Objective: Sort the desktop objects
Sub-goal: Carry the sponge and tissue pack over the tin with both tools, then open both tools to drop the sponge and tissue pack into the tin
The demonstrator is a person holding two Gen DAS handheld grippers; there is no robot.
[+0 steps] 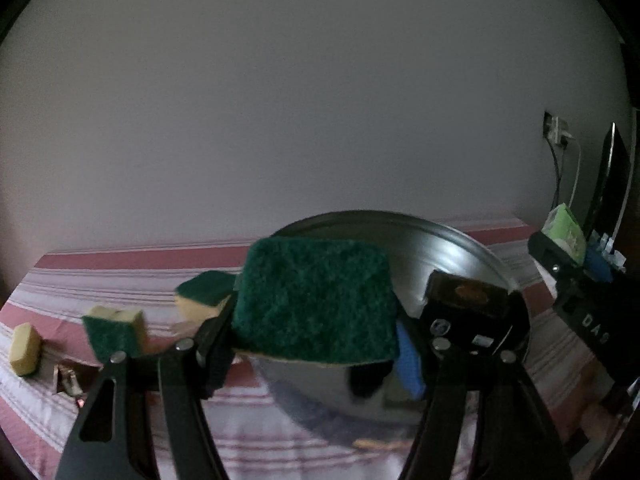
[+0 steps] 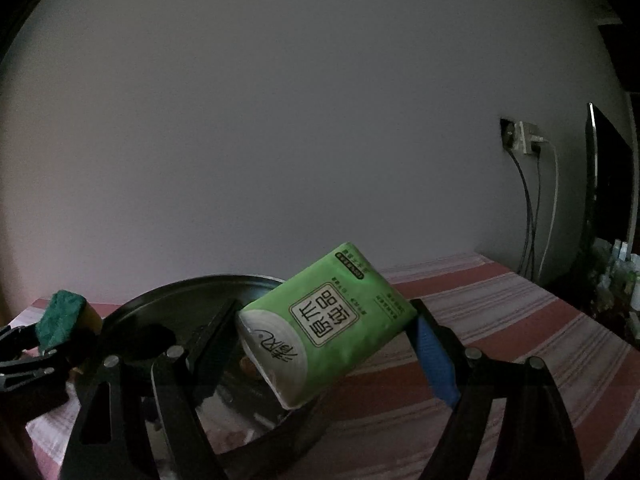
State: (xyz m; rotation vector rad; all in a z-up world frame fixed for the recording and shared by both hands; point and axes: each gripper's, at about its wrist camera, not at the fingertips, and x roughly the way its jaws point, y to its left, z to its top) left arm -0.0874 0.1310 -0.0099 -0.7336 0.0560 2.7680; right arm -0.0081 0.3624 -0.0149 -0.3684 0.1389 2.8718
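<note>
My left gripper [image 1: 316,320] is shut on a green-topped yellow sponge [image 1: 316,300], held in the air above a round metal tray [image 1: 452,240]. In the right wrist view the same sponge [image 2: 60,320] shows at the far left in the left gripper [image 2: 56,340]. My right gripper [image 2: 328,324] is shut on a green tissue pack [image 2: 328,320] with printed characters, held tilted over the tray's right rim [image 2: 224,280]. The tissue pack [image 1: 566,232] and the right gripper [image 1: 572,252] also appear at the right edge of the left wrist view.
On the red-and-white striped cloth [image 1: 120,268] lie two more green-and-yellow sponges [image 1: 116,332] [image 1: 204,296], a yellow block [image 1: 25,348] and a crumpled wrapper [image 1: 68,380]. A black box [image 1: 468,296] sits in the tray. A wall socket with cables [image 2: 524,136] and a dark screen [image 2: 608,184] stand at right.
</note>
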